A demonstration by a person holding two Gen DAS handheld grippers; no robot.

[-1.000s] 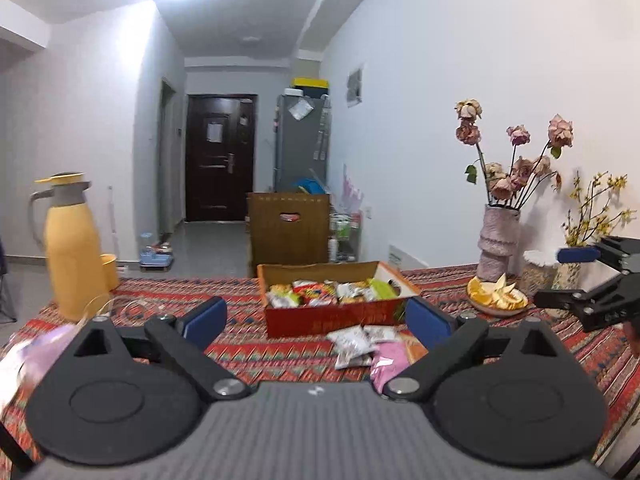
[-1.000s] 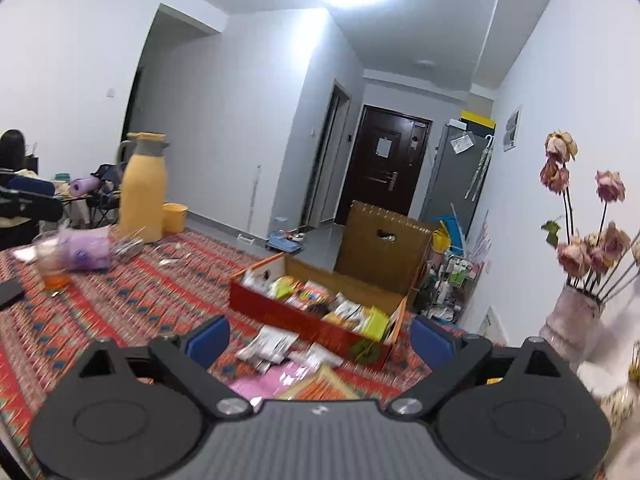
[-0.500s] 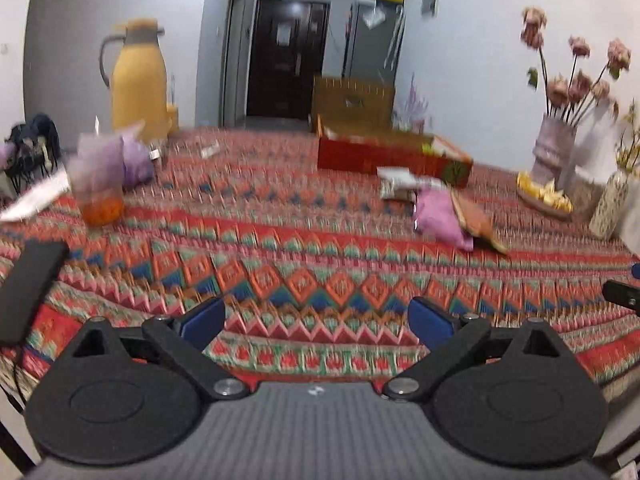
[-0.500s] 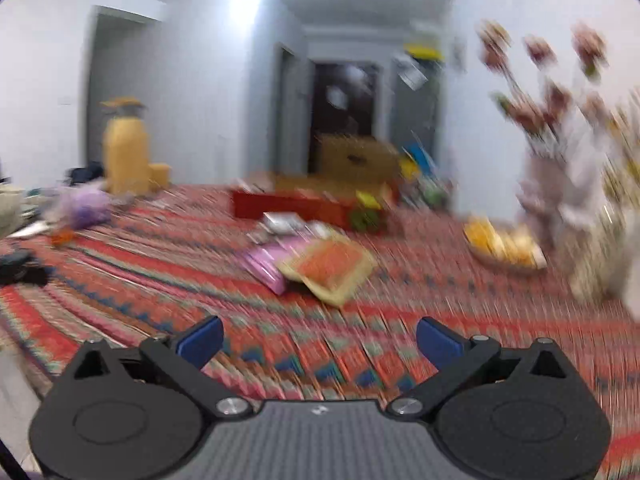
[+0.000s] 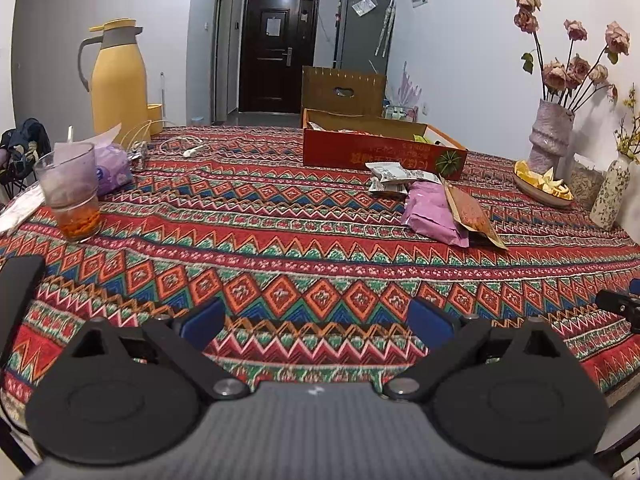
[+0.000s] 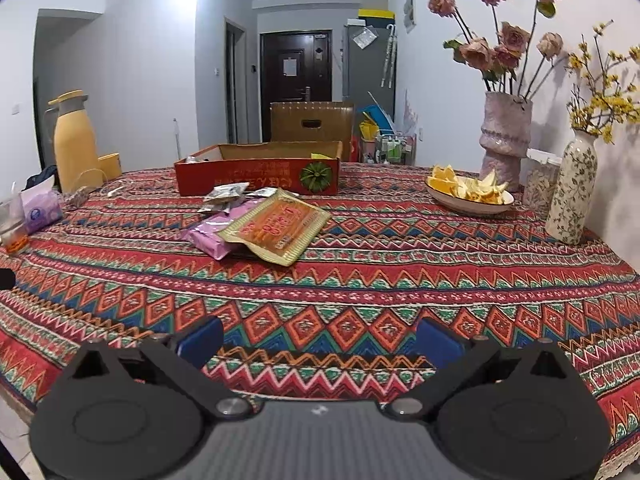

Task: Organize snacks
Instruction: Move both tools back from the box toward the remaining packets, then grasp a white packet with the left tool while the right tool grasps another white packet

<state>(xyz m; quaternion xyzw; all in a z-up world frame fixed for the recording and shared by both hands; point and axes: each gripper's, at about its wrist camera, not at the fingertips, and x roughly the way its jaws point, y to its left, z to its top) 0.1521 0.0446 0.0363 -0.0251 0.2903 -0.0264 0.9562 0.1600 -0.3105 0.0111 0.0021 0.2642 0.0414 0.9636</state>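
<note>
Red cardboard box, the landmark, stood on the patterned tablecloth with packets showing over its rim. Just in front of it lay small silver packets; nearer again, a pink packet with an orange-and-gold packet overlapping its right side. Left gripper and right gripper both had fingers spread wide, nothing between them, low over the cloth's near edge, well apart from the box. A second before, both cameras sat higher and looked down into the box; now only its front wall and rim showed. Yellow jug far left of the box; plate of orange peel and flower vase to its right.
</note>
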